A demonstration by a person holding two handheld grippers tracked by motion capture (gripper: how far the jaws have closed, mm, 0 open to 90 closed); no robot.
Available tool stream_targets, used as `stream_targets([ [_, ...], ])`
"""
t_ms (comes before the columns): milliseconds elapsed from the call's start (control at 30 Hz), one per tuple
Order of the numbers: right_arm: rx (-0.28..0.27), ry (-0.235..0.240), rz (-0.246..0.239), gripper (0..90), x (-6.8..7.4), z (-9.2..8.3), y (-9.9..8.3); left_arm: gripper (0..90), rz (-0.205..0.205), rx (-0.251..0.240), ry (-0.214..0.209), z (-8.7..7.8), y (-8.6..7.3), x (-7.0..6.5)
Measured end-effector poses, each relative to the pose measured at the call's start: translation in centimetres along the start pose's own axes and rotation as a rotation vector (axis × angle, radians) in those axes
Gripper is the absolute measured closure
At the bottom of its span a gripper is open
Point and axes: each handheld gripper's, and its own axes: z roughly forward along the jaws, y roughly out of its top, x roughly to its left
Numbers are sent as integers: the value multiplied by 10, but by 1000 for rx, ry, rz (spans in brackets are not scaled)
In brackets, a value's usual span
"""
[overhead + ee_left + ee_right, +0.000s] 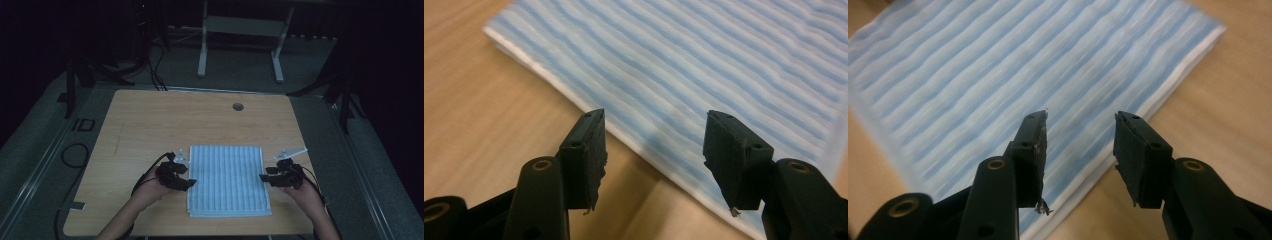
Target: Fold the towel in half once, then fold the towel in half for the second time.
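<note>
High view looks down, perhaps dimly; gripper views closely share the striped cloth (704,65).

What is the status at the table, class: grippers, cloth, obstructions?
Left gripper open at the folded blue-striped cloth's left edge. Right gripper open at its right edge. Cloth flat on the wooden table, unheld. Nothing in the way.

Wooden table (150,120) — round hole (238,106); cables (155,70) beyond.

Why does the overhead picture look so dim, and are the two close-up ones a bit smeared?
High view: dim all over, the room behind nearly black, only the table and the folded striped cloth catch light. Left gripper view: brighter, the cloth's stripes soft and smeared, the jaws sharper. Right gripper view: the same smear across the stripes, the jaws crisp.
</note>
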Motion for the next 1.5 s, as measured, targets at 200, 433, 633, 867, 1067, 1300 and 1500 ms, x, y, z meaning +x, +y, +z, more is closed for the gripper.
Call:
stream_targets([
  [200,15,-23,13,541,-22,13,28,426,-52,-30,28,3,9,23],
  [433,29,-62,64,507,-52,29,54,395,-140,-22,76,18,24,59],
  [633,36,-81,103,491,-70,36,69,395,-161,-28,89,32,36,82],
  [867,58,-72,161,500,-88,50,80,395,-176,-45,55,46,43,95],
  [1067,113,-57,217,531,-98,69,75,395,-176,-59,23,56,45,99],
  [1300,164,-51,182,669,-94,83,72,439,-146,-10,27,70,47,96],
  [1500,194,-70,118,850,-85,87,78,778,-126,-4,-5,74,54,92],
])
